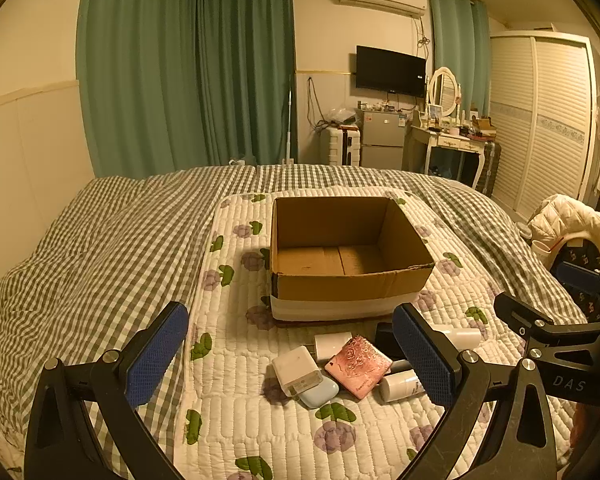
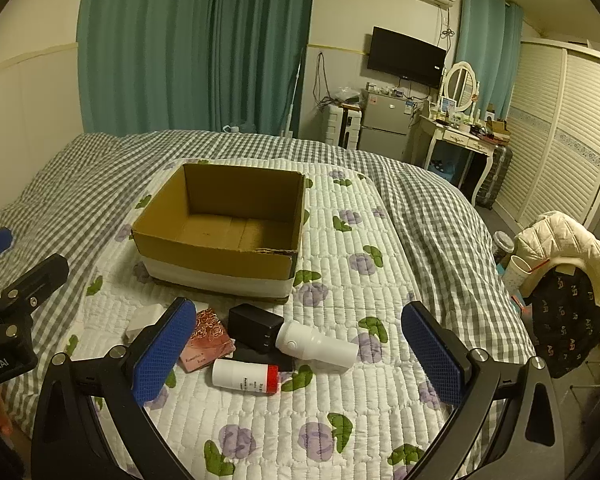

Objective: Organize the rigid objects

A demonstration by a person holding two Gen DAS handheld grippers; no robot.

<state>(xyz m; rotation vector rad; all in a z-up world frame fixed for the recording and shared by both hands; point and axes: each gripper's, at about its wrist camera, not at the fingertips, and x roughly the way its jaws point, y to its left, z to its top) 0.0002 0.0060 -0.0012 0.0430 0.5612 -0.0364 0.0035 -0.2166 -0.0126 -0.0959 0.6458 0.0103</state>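
Observation:
An open, empty cardboard box [image 1: 340,256] [image 2: 220,224] stands on a floral quilted mat [image 1: 260,432] [image 2: 340,400] on the bed. In front of it lies a cluster of small items: a white charger block [image 1: 296,370], a light-blue case [image 1: 319,395], a pink patterned box [image 1: 358,365] [image 2: 210,340], a black charger [image 2: 254,326], a white bottle [image 2: 316,346] and a white tube with a red cap [image 2: 246,376] [image 1: 400,386]. My left gripper [image 1: 292,356] is open and empty above the cluster. My right gripper [image 2: 300,352] is open and empty above the bottles.
The bed has a grey checked duvet [image 1: 100,248]. To the right stands a chair with a white jacket [image 2: 560,248]. A fridge [image 1: 382,136], a dressing table [image 1: 452,140] and a wardrobe [image 1: 540,120] stand along the far wall.

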